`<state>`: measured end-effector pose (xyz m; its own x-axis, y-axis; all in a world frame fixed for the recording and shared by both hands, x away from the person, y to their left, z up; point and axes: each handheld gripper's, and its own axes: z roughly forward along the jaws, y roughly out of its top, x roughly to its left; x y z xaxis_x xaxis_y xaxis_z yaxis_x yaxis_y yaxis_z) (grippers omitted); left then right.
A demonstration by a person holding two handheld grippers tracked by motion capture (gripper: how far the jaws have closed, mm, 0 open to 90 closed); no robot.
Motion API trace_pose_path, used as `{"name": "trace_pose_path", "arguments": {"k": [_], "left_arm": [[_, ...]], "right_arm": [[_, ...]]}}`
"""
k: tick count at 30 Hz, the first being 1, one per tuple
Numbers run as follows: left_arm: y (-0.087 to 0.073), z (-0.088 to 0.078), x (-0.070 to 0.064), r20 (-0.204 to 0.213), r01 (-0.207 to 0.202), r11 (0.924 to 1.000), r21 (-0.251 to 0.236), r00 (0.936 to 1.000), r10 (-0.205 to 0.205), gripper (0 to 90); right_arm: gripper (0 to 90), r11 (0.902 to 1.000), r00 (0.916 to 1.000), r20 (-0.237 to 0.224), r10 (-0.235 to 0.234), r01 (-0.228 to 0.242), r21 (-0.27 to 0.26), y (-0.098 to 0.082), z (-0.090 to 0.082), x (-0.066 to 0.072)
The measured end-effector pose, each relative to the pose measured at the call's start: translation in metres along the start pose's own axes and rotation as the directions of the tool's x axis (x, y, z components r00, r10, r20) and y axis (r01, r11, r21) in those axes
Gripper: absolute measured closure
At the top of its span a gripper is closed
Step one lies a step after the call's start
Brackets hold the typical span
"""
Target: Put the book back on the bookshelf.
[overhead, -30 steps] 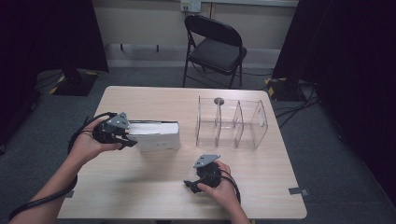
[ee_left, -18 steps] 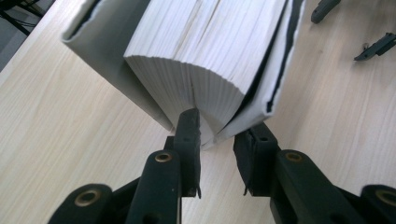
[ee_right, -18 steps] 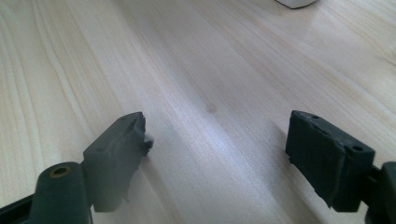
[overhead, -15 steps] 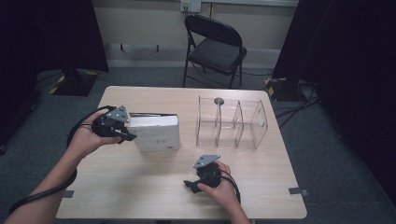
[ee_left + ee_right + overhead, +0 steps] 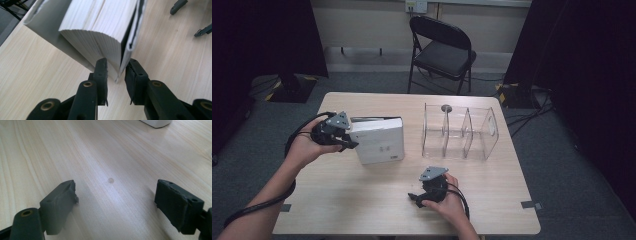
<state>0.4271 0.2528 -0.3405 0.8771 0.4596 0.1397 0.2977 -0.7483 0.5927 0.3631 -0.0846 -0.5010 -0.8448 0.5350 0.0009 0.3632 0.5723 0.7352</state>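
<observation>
A thick white book [image 5: 379,141] rests on the wooden table [image 5: 362,200] left of centre, tipped up so its cover faces the high view. My left gripper [image 5: 351,142] is shut on its left corner. In the left gripper view the jaws [image 5: 116,72] pinch the cover and a wad of pages of the book [image 5: 100,27]. My right gripper [image 5: 414,198] rests near the front edge, pointing left. Its jaws [image 5: 116,195] have just been opening and stand open over bare wood with nothing between them. A corner of the book [image 5: 156,123] lies ahead of it.
A clear plastic organizer [image 5: 459,132] with several compartments stands at the right of the table, with a small dark knob [image 5: 446,108] at its back edge. A black folding chair [image 5: 442,50] stands beyond the far edge. Cables trail from both grippers.
The left hand has lifted the book's left side, so the book has tipped up and shows more of its cover. The right hand stays in the same place.
</observation>
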Motion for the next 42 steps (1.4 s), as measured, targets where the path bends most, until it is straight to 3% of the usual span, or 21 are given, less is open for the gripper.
{"name": "trace_pose_path", "arguments": {"k": [25,29,34,40,42], "left_arm": [[0.0,0.001,0.001,-0.02,0.005,1.0,-0.008,0.9998,-0.005,70.4],[0.0,0.002,0.0,-0.024,-0.001,1.0,-0.006,0.9997,0.001,69.1],[0.0,0.002,0.001,-0.023,0.004,1.0,-0.006,0.9997,-0.005,68.0],[-0.001,0.002,0.001,-0.03,0.009,0.9999,-0.006,0.9995,-0.009,63.9],[-0.003,0.004,0.001,-0.03,0.021,0.9998,0.003,0.9993,-0.021,61.3]], "right_arm": [[14.5,0.9997,0.9996,0.016,0.022,-0.022,0.008,0.001,0.001,0.001],[20.6,0.9977,1.0,0.001,0.005,-0.005,0.067,0.008,-0.001,0.0],[21.7,0.9978,0.9997,-0.025,-0.003,0.005,0.067,0.013,0.001,-0.001],[20.7,0.9974,0.9991,-0.039,-0.016,0.019,0.069,0.031,-0.003,-0.004],[20.7,0.9946,0.9978,-0.043,-0.051,0.055,0.088,0.042,-0.005,-0.004]]}}
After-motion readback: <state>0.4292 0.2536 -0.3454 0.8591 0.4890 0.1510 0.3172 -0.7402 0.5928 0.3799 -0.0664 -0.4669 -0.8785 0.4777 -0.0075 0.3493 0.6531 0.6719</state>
